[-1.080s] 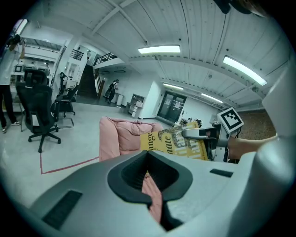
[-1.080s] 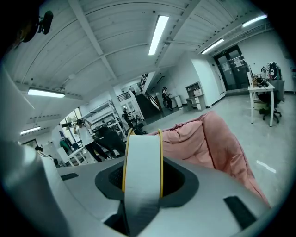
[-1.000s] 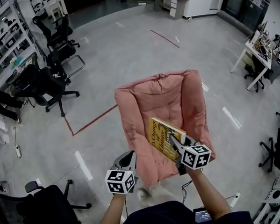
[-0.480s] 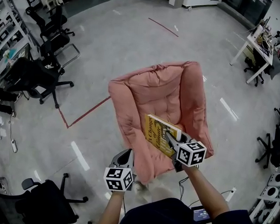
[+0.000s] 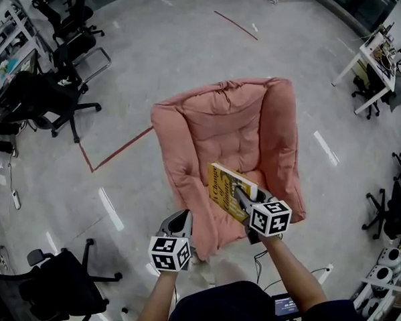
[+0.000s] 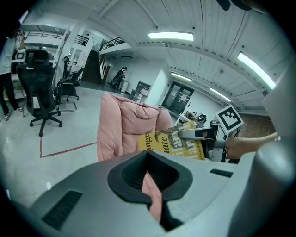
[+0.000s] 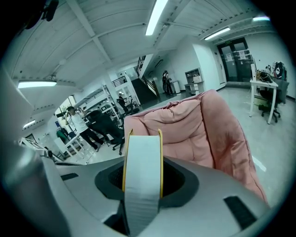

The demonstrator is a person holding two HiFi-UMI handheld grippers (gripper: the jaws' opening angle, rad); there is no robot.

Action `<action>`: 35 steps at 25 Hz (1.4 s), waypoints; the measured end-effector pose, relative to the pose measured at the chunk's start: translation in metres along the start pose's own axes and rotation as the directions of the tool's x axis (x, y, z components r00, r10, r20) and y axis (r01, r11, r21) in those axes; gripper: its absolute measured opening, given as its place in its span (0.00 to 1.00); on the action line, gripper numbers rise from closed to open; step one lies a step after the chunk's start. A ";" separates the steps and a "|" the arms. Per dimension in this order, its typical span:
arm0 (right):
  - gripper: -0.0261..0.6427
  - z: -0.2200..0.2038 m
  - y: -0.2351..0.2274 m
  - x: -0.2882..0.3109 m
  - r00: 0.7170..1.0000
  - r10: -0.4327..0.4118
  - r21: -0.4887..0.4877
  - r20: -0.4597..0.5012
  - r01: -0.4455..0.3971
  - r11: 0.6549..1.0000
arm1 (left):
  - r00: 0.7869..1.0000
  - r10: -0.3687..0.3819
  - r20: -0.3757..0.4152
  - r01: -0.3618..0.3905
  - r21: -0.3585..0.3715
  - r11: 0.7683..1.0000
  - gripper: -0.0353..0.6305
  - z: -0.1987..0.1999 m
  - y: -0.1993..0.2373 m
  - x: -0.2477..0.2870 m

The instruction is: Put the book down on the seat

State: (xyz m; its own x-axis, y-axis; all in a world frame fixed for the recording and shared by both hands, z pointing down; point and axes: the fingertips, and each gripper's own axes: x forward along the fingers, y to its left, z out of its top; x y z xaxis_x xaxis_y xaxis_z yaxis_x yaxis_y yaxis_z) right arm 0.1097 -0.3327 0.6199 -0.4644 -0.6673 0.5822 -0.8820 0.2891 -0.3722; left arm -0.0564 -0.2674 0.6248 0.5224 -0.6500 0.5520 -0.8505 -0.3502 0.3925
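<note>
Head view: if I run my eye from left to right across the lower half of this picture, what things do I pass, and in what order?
black office chair → left claw → yellow book → second black chair, at the right edge

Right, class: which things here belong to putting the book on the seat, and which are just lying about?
In the job: yellow book, right tool gripping it, pink chair.
Lying about: black office chairs, white desk, red floor tape, idle left tool.
</note>
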 end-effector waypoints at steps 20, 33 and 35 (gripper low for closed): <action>0.26 -0.067 -0.026 0.040 0.989 -0.030 -0.018 -0.146 0.028 0.999 | 0.996 0.002 -0.091 -0.005 -0.038 0.999 0.06 -0.039 0.017 0.033; 0.26 -0.112 -0.039 0.068 0.966 -0.060 -0.066 -0.251 0.045 0.997 | 0.993 -0.005 -0.121 0.000 -0.043 0.999 0.06 -0.052 0.025 0.050; 0.26 -0.120 -0.040 0.075 0.962 -0.066 -0.078 -0.266 0.047 0.996 | 0.992 -0.003 -0.126 -0.003 -0.045 0.999 0.06 -0.056 0.028 0.053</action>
State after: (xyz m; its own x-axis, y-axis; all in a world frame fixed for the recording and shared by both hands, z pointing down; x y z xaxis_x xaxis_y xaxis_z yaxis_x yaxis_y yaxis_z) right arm 0.1010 -0.3118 0.7651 -0.4099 -0.4781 0.7768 -0.9062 0.3101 -0.2874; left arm -0.0492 -0.2739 0.7062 0.5287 -0.5584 0.6392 -0.8481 -0.3177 0.4239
